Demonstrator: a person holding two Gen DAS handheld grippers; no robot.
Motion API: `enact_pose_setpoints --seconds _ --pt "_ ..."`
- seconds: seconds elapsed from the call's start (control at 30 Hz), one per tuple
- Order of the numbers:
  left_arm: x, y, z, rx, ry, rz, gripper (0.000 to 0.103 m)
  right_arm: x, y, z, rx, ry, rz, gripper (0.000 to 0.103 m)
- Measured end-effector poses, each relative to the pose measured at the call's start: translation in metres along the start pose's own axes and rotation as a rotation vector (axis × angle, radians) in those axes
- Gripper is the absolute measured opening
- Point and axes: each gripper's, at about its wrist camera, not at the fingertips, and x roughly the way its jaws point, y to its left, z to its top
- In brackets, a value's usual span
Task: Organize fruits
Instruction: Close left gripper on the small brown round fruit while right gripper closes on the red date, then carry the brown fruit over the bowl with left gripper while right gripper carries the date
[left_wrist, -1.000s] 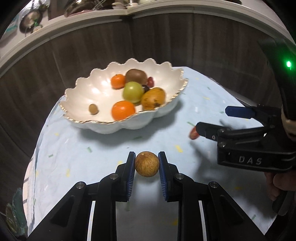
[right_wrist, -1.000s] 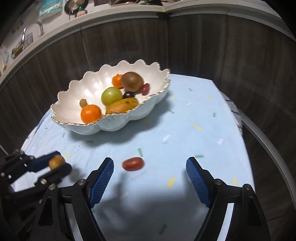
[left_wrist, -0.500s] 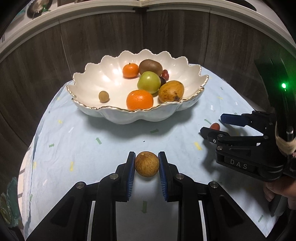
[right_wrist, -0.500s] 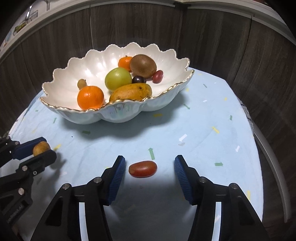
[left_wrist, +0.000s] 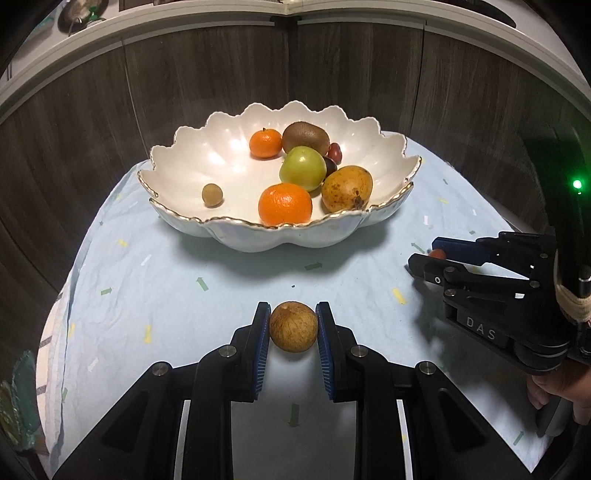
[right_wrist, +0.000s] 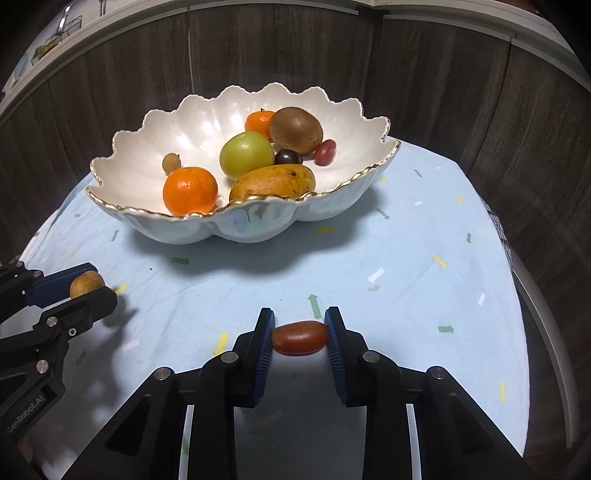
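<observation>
My left gripper (left_wrist: 292, 326) is shut on a round brown longan (left_wrist: 293, 326), held over the light blue cloth in front of the bowl. My right gripper (right_wrist: 300, 336) is shut on a small oblong red tomato (right_wrist: 300, 337), its blue pads pressing both ends. Each gripper also shows in the other's view: the right gripper (left_wrist: 430, 254) at the right edge, the left gripper (right_wrist: 88, 284) at the left edge. The white scalloped bowl (left_wrist: 280, 236) with a gold rim holds two oranges, a green fruit, a kiwi, a mango, a small longan and dark grapes.
The round table carries a light blue cloth (right_wrist: 424, 280) with small coloured flecks. A dark wood-panelled wall curves close behind the bowl. A hand (left_wrist: 561, 391) holds the right gripper's handle at the right. The table edge falls away at right (right_wrist: 546, 332).
The right gripper's jaws closed from wide apart onto the red tomato on the cloth. The left gripper kept its hold on the longan, and the bowl now sits more centred in view.
</observation>
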Motion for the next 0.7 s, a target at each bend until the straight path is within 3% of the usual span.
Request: enact_pose_setpoints --seconds 0.7 --pt "-0.036 0.007 0.022 -0.036 -0.072 -0.011 0.025 -0.067 0.006 0.033 0.019 -0.101 -0.009 0.029"
